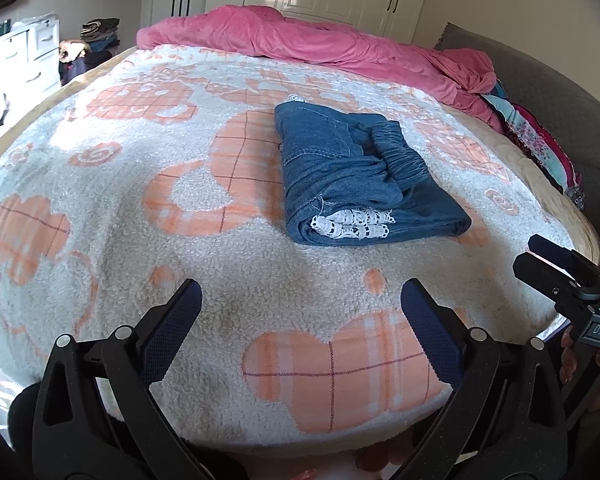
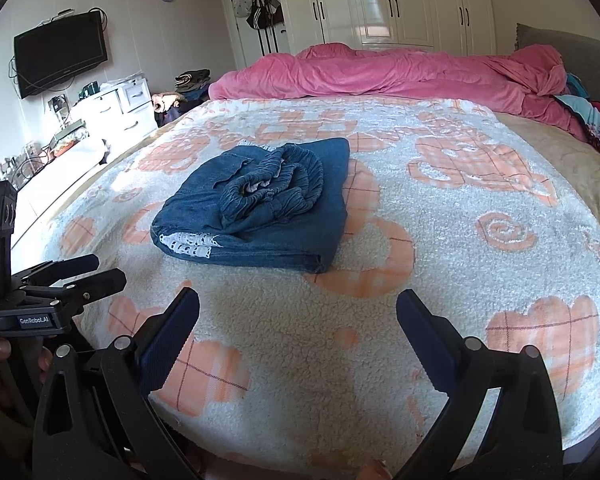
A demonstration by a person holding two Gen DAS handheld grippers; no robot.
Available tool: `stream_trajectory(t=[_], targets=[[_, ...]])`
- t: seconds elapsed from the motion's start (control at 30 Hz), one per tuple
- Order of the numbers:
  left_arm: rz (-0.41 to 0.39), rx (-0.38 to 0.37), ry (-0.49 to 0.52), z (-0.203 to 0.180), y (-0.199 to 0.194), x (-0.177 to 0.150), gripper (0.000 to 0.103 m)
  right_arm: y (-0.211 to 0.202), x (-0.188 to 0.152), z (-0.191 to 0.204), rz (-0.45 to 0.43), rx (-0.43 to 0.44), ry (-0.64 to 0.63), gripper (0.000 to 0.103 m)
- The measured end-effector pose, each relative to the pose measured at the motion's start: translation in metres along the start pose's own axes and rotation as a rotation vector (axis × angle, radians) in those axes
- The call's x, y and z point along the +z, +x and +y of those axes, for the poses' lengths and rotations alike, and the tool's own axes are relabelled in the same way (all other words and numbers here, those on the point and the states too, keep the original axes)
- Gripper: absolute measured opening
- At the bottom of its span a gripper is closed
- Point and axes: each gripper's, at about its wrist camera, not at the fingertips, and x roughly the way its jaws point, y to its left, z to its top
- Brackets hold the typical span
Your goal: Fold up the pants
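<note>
The left claw (image 1: 300, 320) and the right claw (image 2: 298, 320) both hang spread wide with nothing in them, low over the near edge of the bed (image 1: 100, 208), well short of the pants (image 1: 352, 176). The pants lie as a compact folded bundle mid-blanket, elastic waistband (image 2: 276, 188) uppermost and lace hem (image 1: 352, 226) tucked at the near edge. The folding looks finished, which would explain the claws standing clear.

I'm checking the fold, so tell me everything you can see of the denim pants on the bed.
The denim pants are blue, folded into a compact, roughly rectangular bundle lying flat on the fleece blanket. A gathered elastic waistband bunches on top, and white lace trim shows at the near folded edge. Only the blanket touches them; both grippers are clear of them, jaws open.
</note>
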Motion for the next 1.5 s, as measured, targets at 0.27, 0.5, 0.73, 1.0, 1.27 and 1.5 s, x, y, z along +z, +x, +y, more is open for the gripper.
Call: stream_trajectory(t=[0.27, 0.5, 0.73, 1.0, 1.27, 1.5], targets=[[-0.002, 0.01, -0.002, 0.0008, -0.0017, 0.0001, 0.094, 0.001, -0.0012, -0.0007, 0.003, -0.004, 0.007, 0.098], [0.002, 0.017, -0.006, 0.0023, -0.0015, 0.0006, 0.094, 0.0011, -0.0015, -0.0002, 0.005, -0.007, 0.006, 0.098], [0.001, 0.022, -0.01, 0.0025, -0.0018, 0.0009, 0.094, 0.0013, -0.0012, -0.001, 0.007, -0.011, 0.011, 0.098], [0.004, 0.025, -0.01, 0.0025, -0.0014, 0.0003, 0.094, 0.0011, -0.0017, -0.0013, 0.008, -0.015, 0.011, 0.098], [0.007, 0.022, -0.017, 0.0047, -0.0003, 0.0001, 0.094, 0.0036, -0.0011, -0.0036, 0.012, -0.023, 0.012, 0.098], [0.014, 0.024, -0.019, 0.0053, 0.0014, -0.0004, 0.094, 0.0049, -0.0008, -0.0039, 0.017, -0.028, 0.013, 0.098]])
